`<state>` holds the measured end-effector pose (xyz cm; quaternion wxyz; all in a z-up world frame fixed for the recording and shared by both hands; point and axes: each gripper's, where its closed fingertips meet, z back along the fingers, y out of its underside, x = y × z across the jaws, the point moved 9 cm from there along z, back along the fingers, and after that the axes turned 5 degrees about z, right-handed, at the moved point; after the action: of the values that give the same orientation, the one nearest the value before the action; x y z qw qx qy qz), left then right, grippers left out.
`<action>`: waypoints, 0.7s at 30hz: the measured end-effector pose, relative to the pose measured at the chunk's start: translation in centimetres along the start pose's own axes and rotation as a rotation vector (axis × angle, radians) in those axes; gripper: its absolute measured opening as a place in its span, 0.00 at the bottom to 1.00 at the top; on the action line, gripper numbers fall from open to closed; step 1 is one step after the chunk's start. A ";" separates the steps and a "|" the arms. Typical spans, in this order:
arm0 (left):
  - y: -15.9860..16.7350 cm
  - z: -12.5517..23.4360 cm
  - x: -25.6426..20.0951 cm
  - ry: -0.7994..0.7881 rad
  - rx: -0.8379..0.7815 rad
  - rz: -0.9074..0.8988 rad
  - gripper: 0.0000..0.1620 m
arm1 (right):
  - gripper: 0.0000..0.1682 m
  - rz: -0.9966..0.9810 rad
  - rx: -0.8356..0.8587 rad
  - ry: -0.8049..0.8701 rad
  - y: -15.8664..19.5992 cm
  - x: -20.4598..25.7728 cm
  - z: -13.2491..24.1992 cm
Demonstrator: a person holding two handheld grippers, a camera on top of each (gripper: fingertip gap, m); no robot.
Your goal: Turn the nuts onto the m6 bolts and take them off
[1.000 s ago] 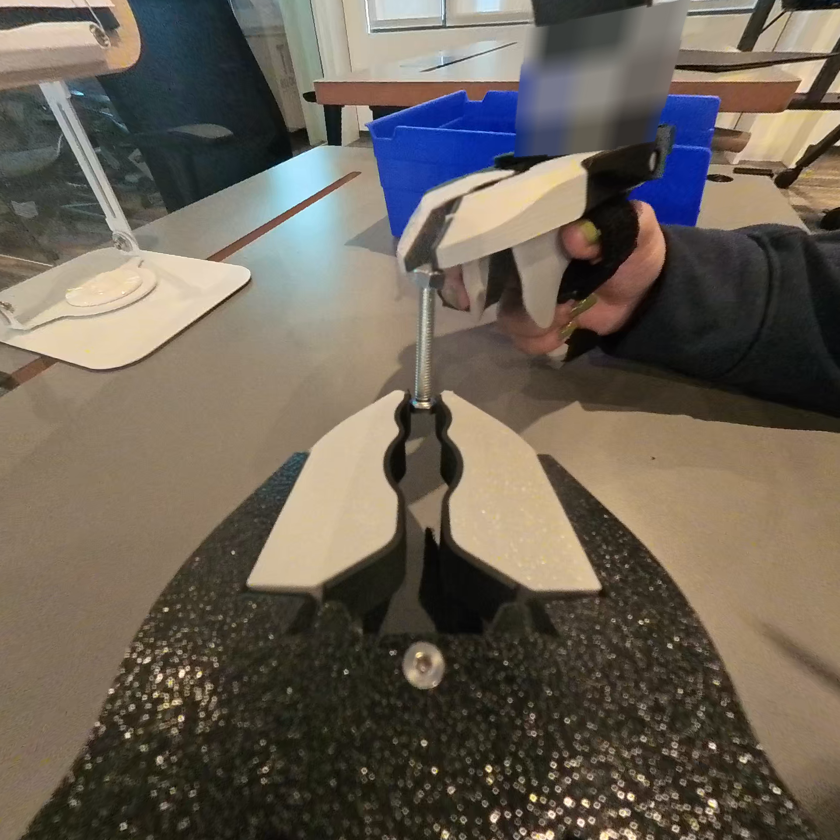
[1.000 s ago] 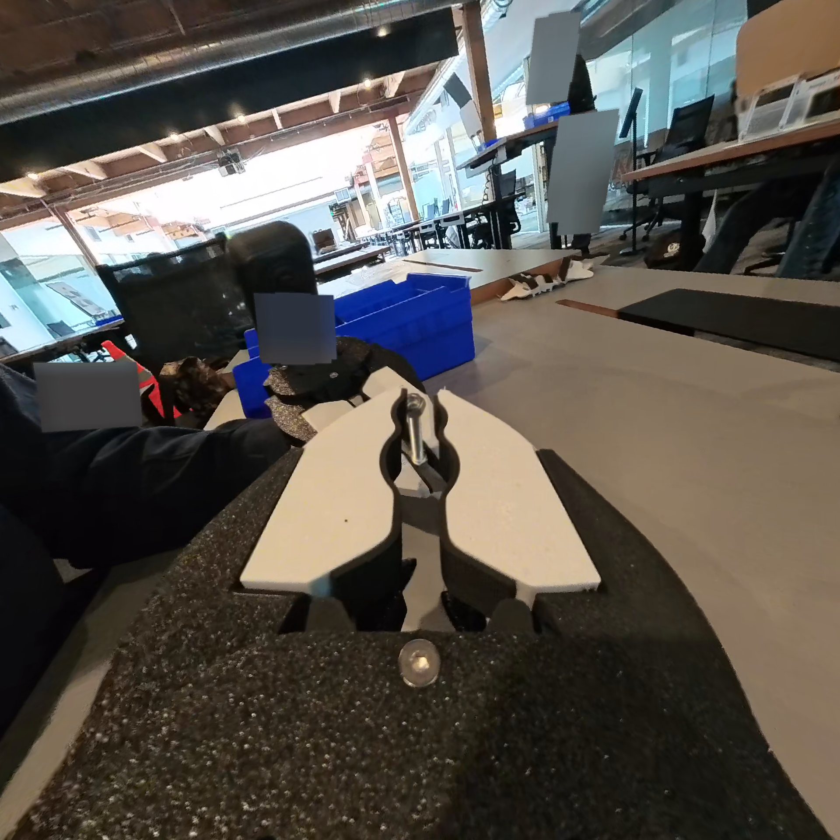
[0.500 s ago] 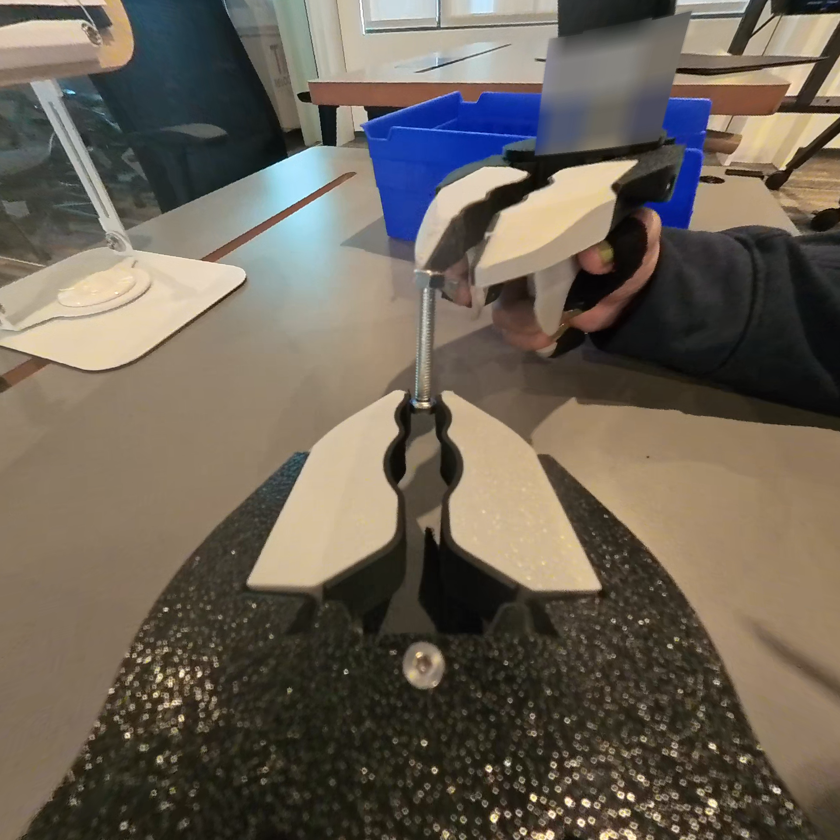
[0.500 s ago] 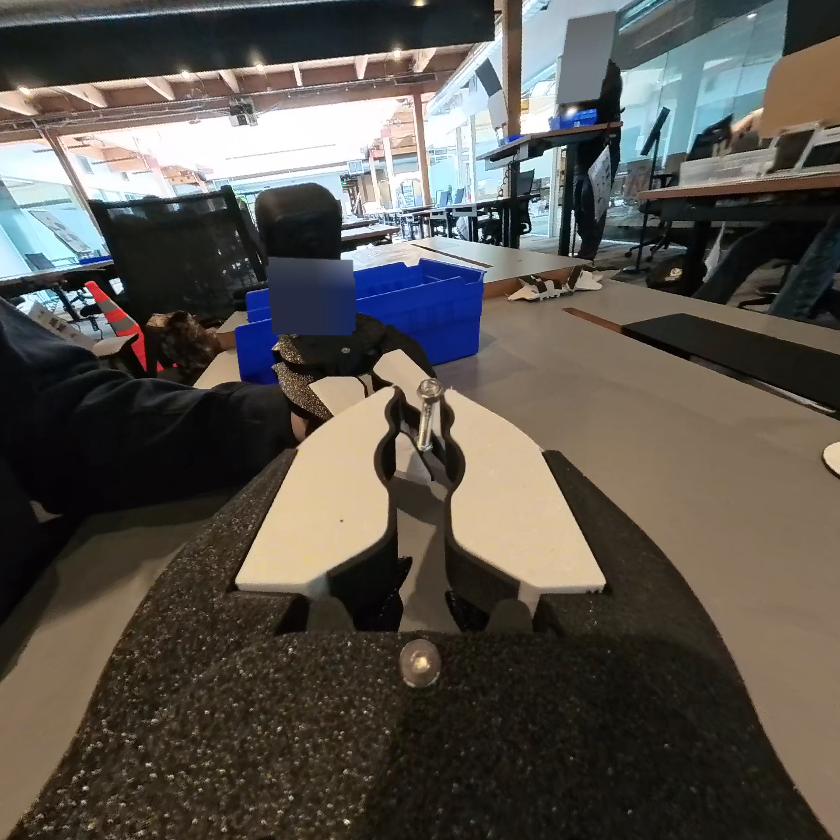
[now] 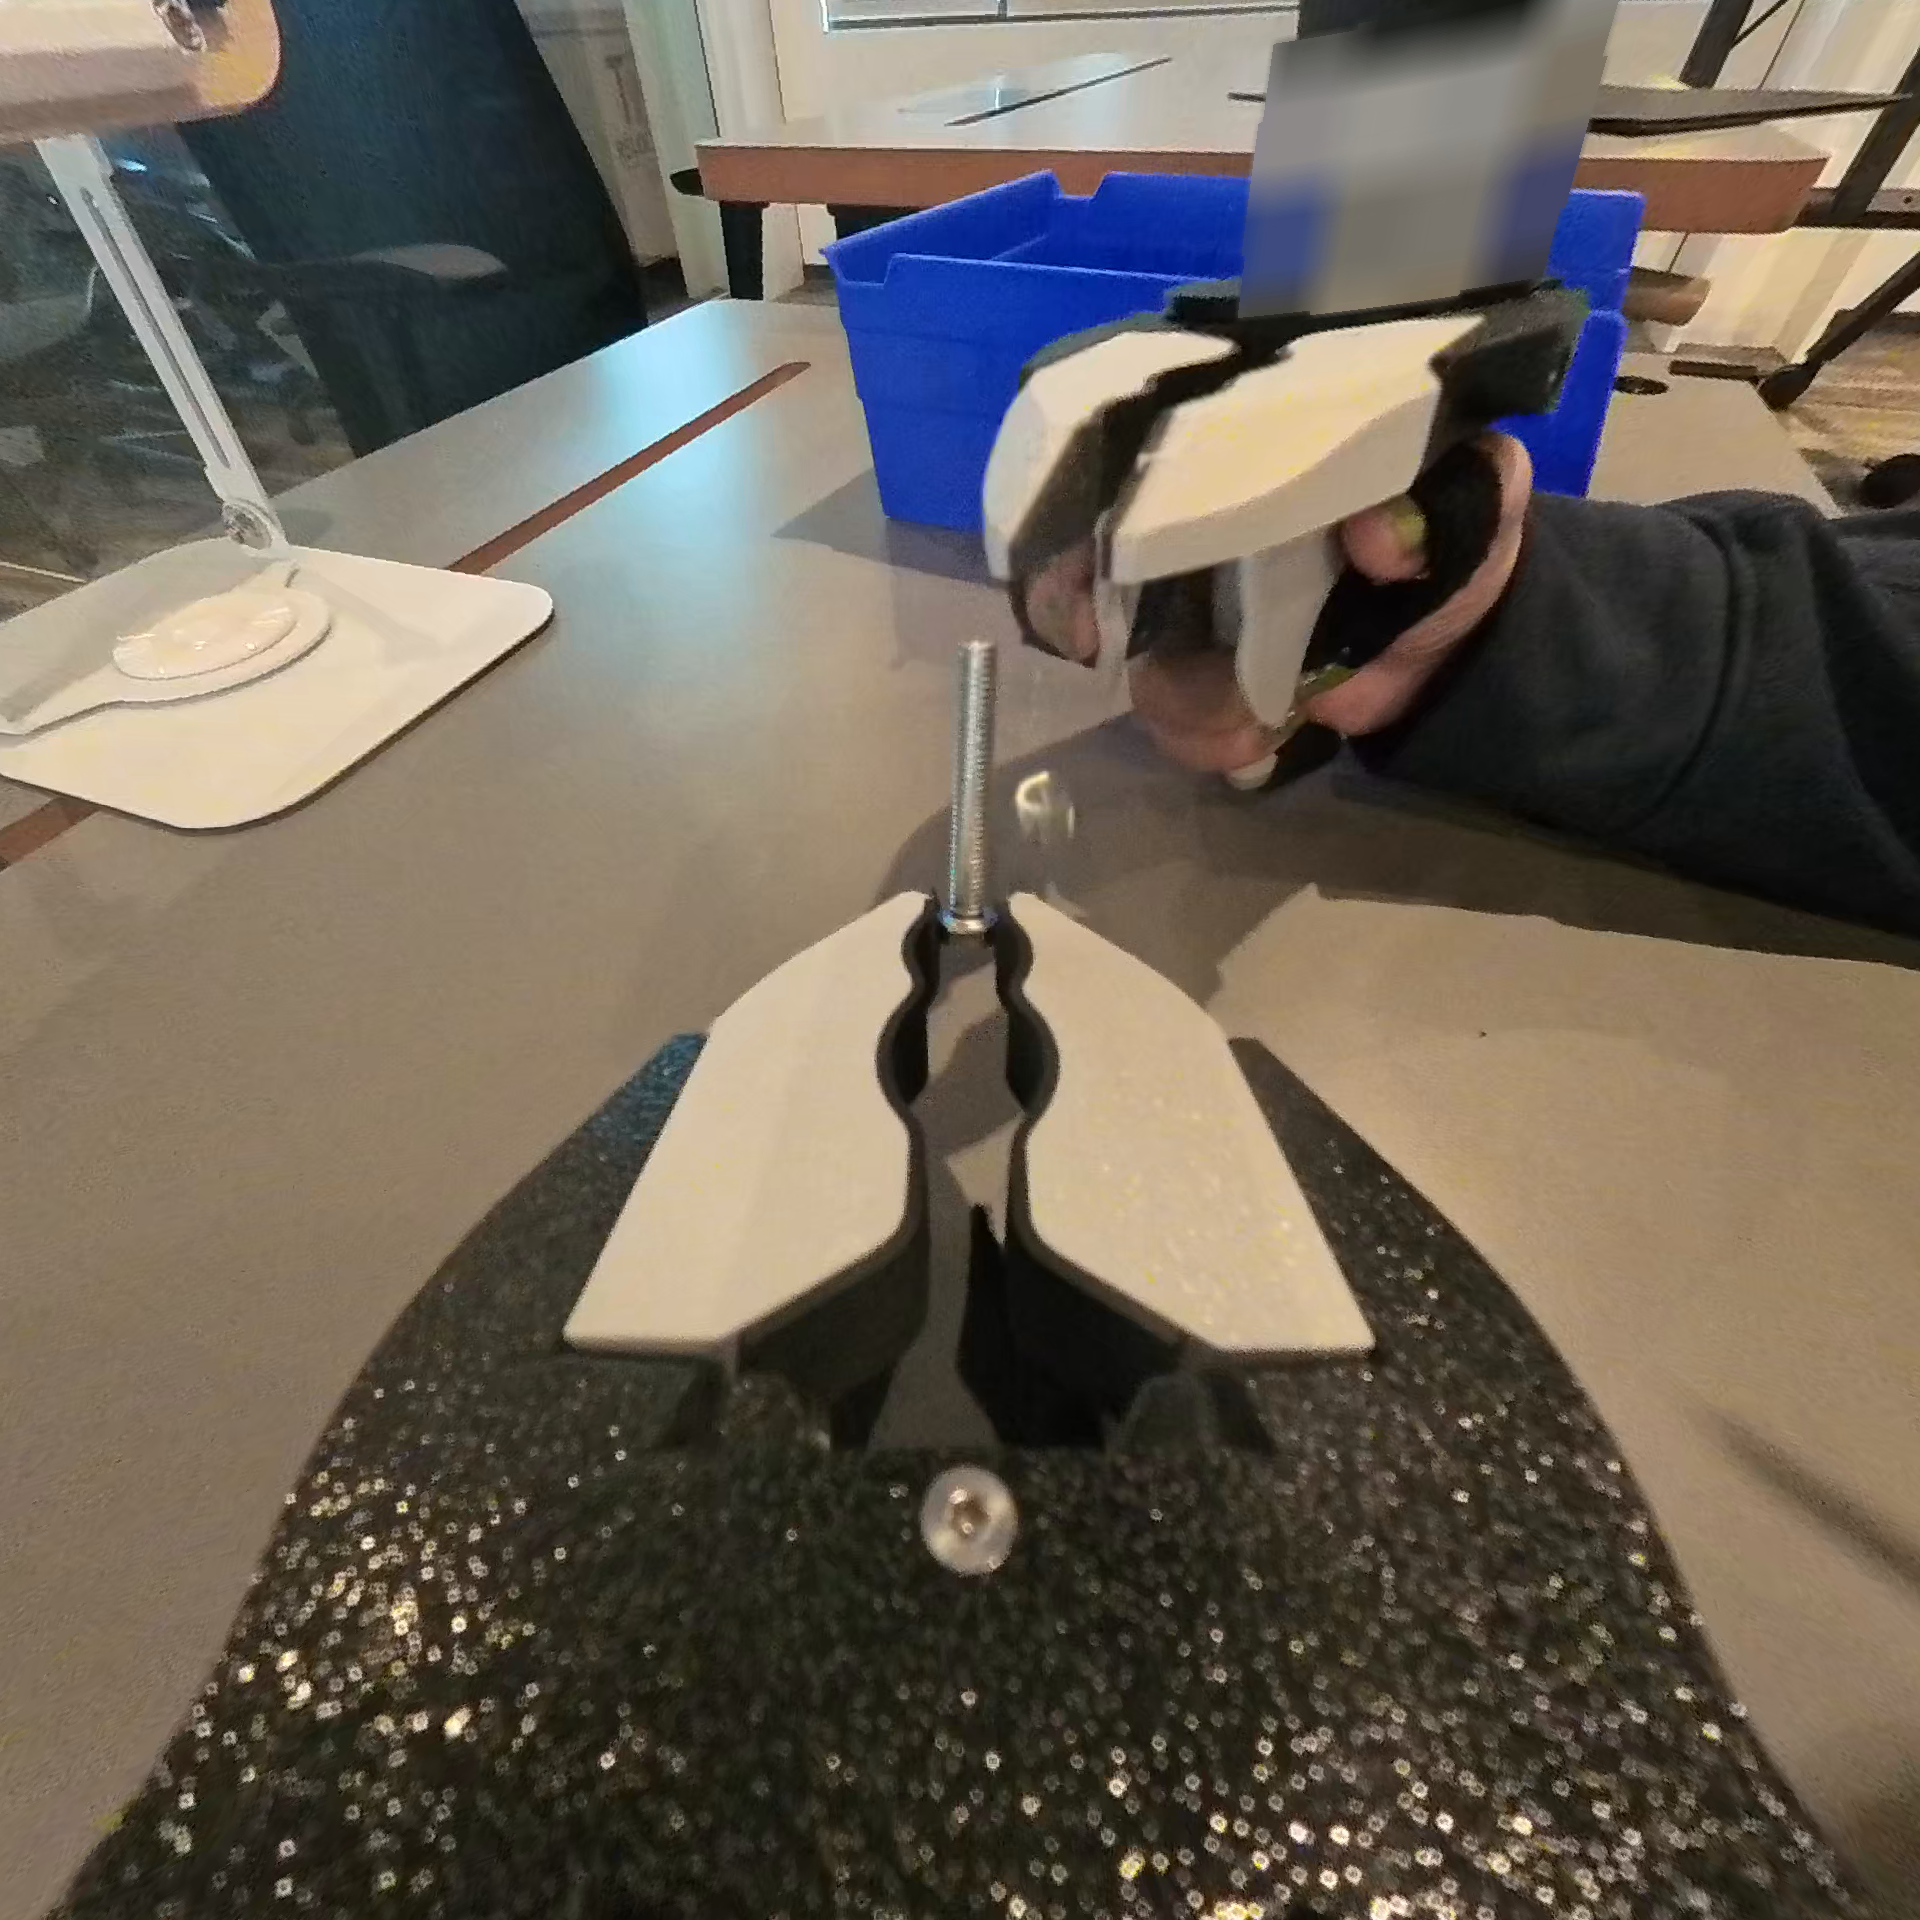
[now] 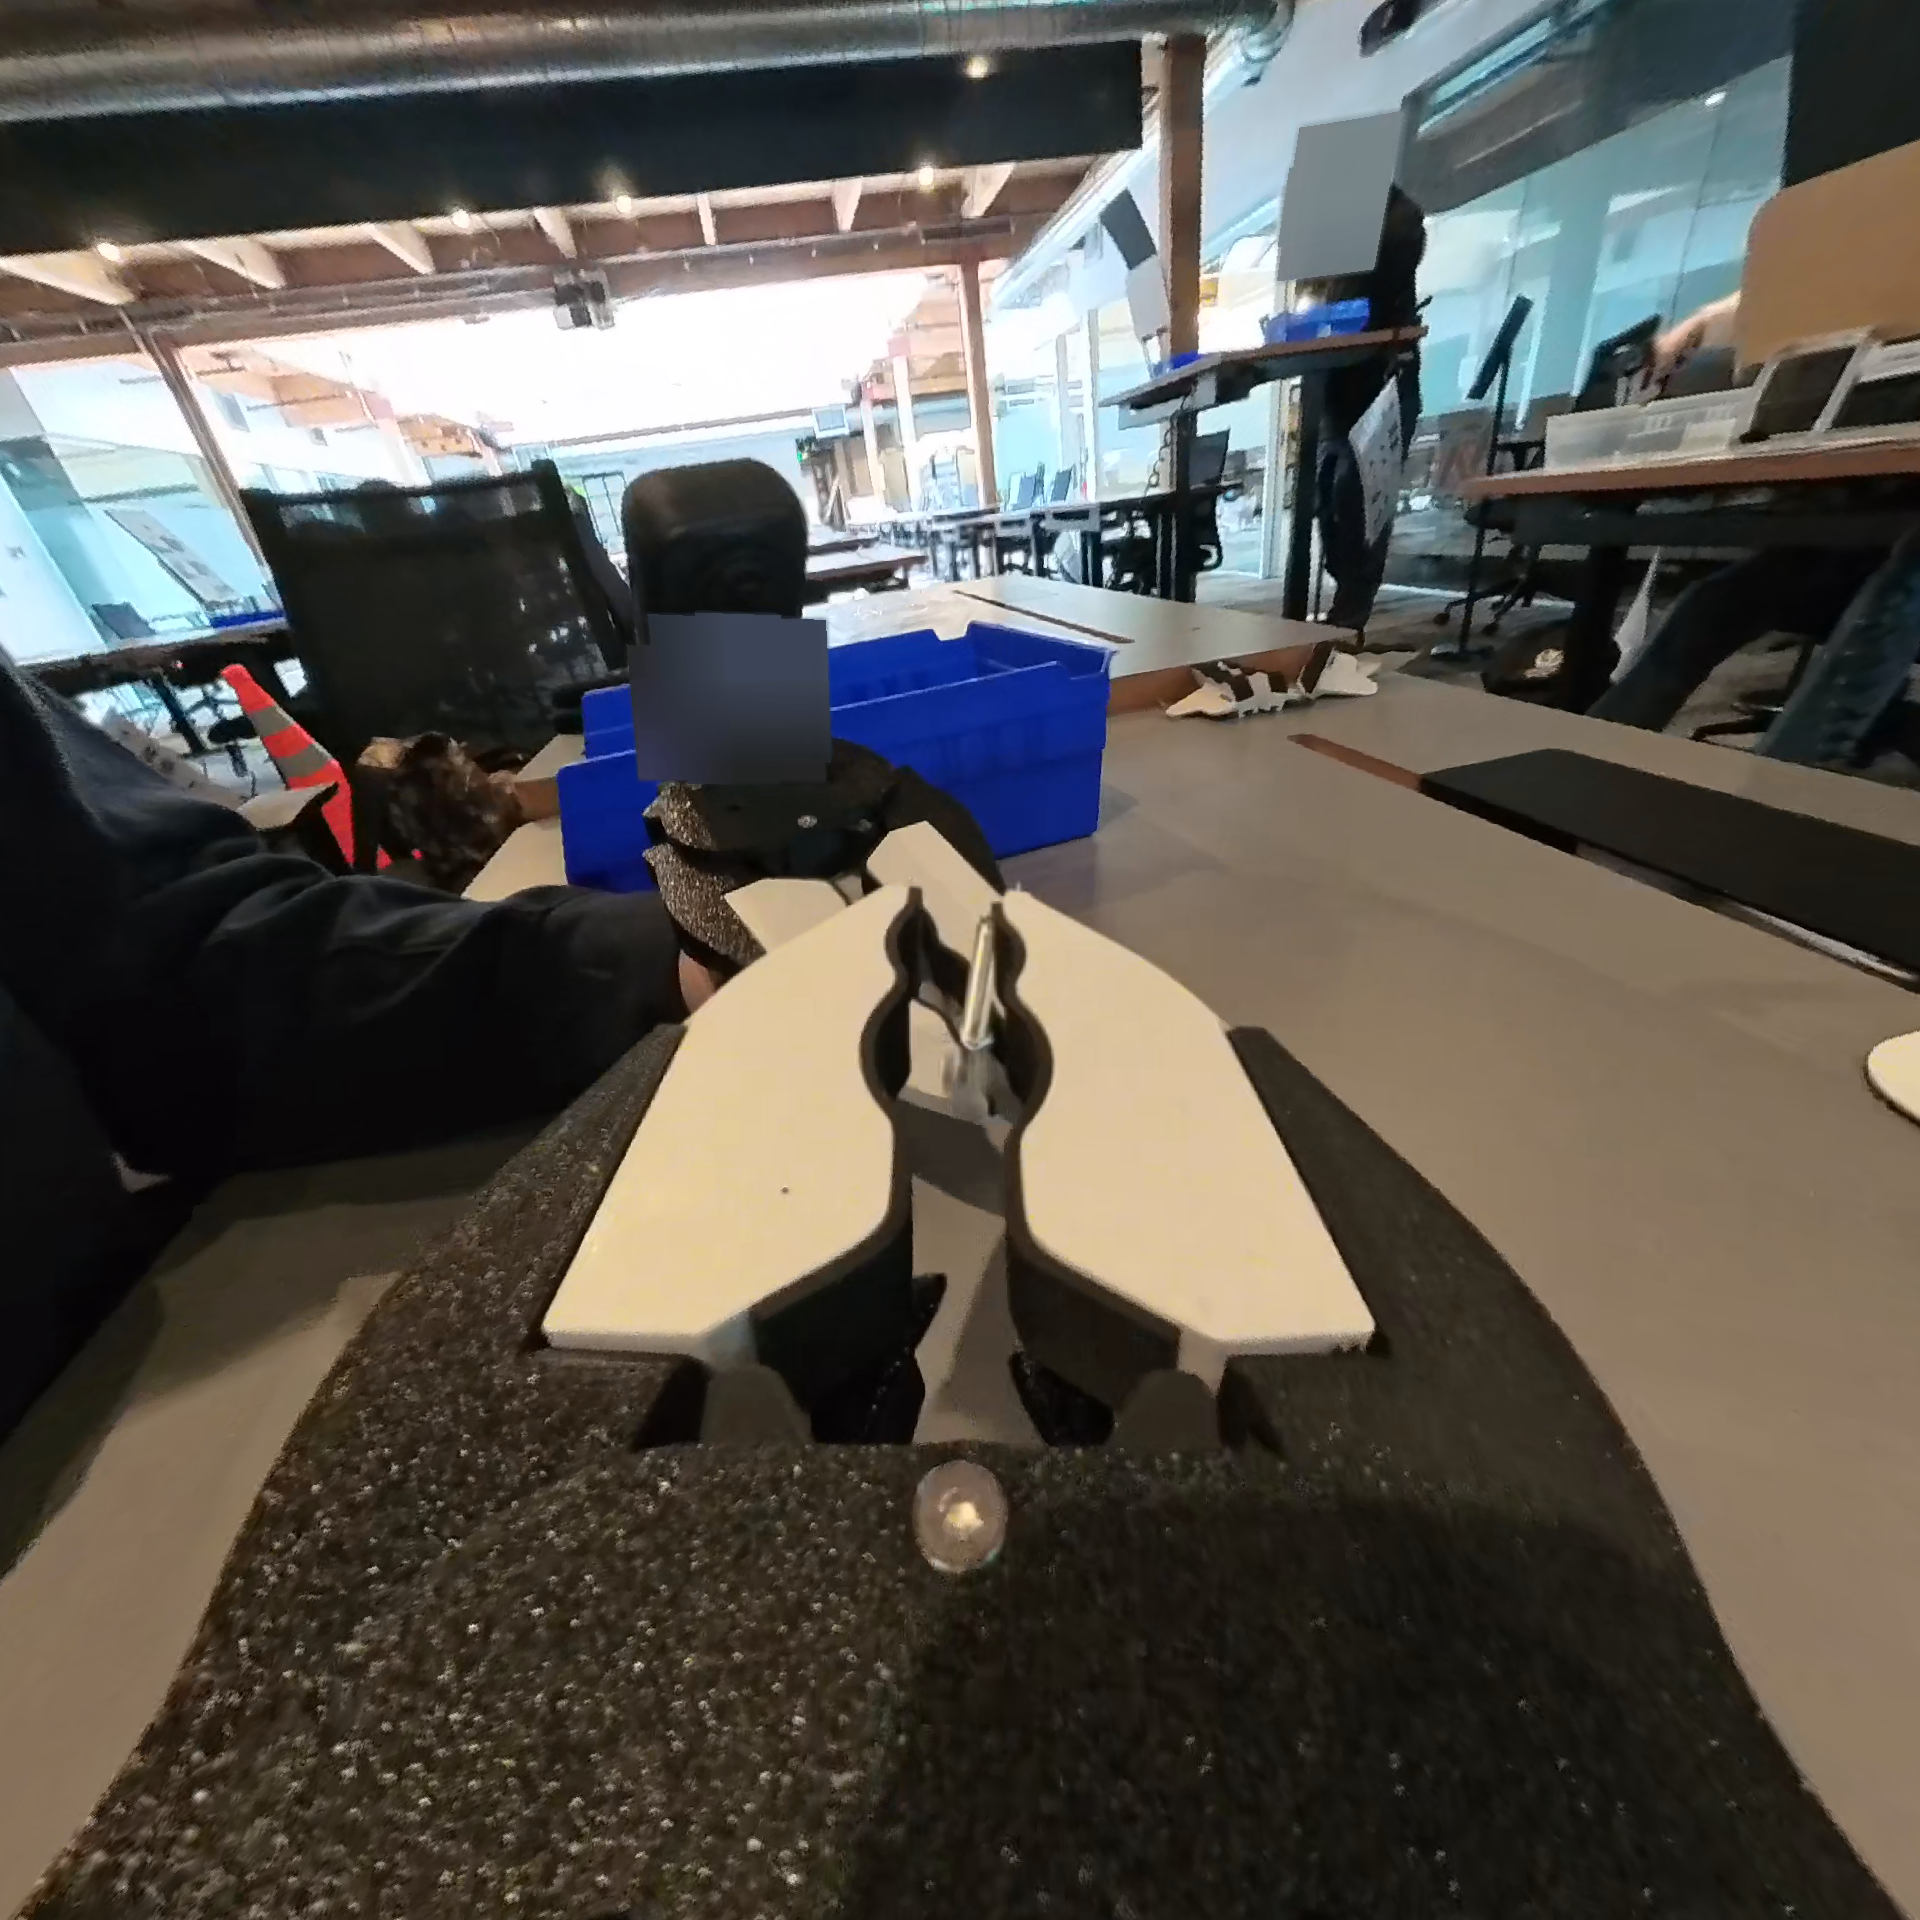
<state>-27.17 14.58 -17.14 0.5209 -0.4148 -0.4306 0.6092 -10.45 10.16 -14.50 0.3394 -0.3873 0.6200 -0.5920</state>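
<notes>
My left gripper (image 5: 966,912) is shut on the head of a silver M6 bolt (image 5: 971,769) and holds it upright just over the grey table (image 5: 520,935). The bolt's threaded top is bare. A small silver nut (image 5: 1042,802) shows as a blur to the right of the shaft, loose from both grippers. My right gripper (image 5: 1062,587) hangs above and to the right of the bolt top, open and empty. In the right wrist view the right gripper (image 6: 958,914) has its tips slightly apart, with the bolt (image 6: 977,987) and the blurred nut (image 6: 961,1081) seen through the gap.
A blue bin (image 5: 1039,343) stands at the back of the table, also in the right wrist view (image 6: 935,727). A white stand base (image 5: 260,675) lies at the left. A black mat (image 6: 1714,842) lies at the right. A dark sleeve (image 5: 1714,675) rests on the table. My hands' fingertips stand some 6 cm from each other.
The right gripper was shut on the nut at the bolt's top. It has let go and moved up and right. The nut has left the bolt and shows blurred beside the shaft.
</notes>
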 end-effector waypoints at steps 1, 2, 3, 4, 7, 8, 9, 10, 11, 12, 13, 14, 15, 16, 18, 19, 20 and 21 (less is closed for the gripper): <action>0.0 0.1 0.0 -0.001 0.001 0.000 0.06 | 0.08 0.000 -0.005 0.010 0.0 -0.1 0.0; 0.0 0.1 -0.1 -0.001 0.004 0.000 0.06 | 0.10 0.003 0.002 0.019 0.0 -0.1 -0.1; 0.0 0.1 0.0 -0.001 0.005 0.001 0.06 | 0.10 0.011 0.014 0.020 0.1 0.0 -0.2; 0.0 0.2 0.1 -0.002 0.004 0.001 0.06 | 0.11 0.018 0.029 0.023 0.2 0.0 -0.4; 0.0 0.3 0.3 -0.019 0.003 0.009 0.06 | 0.11 0.018 0.048 0.037 0.4 -0.1 -0.4; -0.1 0.4 0.4 -0.034 0.002 0.011 0.06 | 0.11 0.010 0.052 0.053 0.4 -0.2 -0.3; 0.0 0.4 0.5 -0.052 0.002 0.016 0.06 | 0.10 0.000 0.057 0.075 0.5 -0.5 -0.2; 0.0 0.3 0.6 -0.075 0.004 0.021 0.06 | 0.10 -0.012 0.056 0.102 0.5 -0.7 -0.1; 0.1 0.4 0.7 -0.104 0.010 0.026 0.06 | 0.08 -0.029 0.046 0.130 0.5 -1.0 0.1; 0.2 0.5 0.8 -0.127 0.025 0.028 0.06 | 0.07 -0.052 0.037 0.166 0.5 -1.3 0.2; 0.2 0.6 1.0 -0.145 0.046 0.029 0.06 | 0.06 -0.076 0.036 0.204 0.6 -1.7 0.4; 0.2 0.5 1.1 -0.165 0.066 0.028 0.06 | 0.06 -0.093 0.038 0.236 0.7 -1.9 0.5; 0.2 0.4 1.1 -0.187 0.082 0.023 0.06 | 0.07 -0.104 0.035 0.270 0.8 -2.2 0.6; 0.2 0.4 1.1 -0.210 0.103 0.016 0.06 | 0.07 -0.109 0.023 0.305 0.8 -2.4 0.8; 0.4 0.2 1.2 -0.255 0.154 0.009 0.06 | 0.06 -0.125 0.011 0.381 0.9 -2.8 1.0; 0.6 0.2 1.3 -0.274 0.182 0.006 0.06 | 0.06 -0.133 0.024 0.408 1.0 -3.0 1.0; 0.7 0.2 1.4 -0.295 0.206 0.001 0.06 | 0.06 -0.137 0.042 0.420 1.1 -3.1 1.0; 0.9 0.2 1.6 -0.322 0.226 -0.001 0.06 | 0.06 -0.143 0.062 0.423 1.2 -3.1 0.9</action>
<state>-27.76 16.04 -18.02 0.4889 -0.2506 -0.4375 0.7118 -8.25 12.44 -15.89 0.1707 -0.2867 0.6300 -0.7012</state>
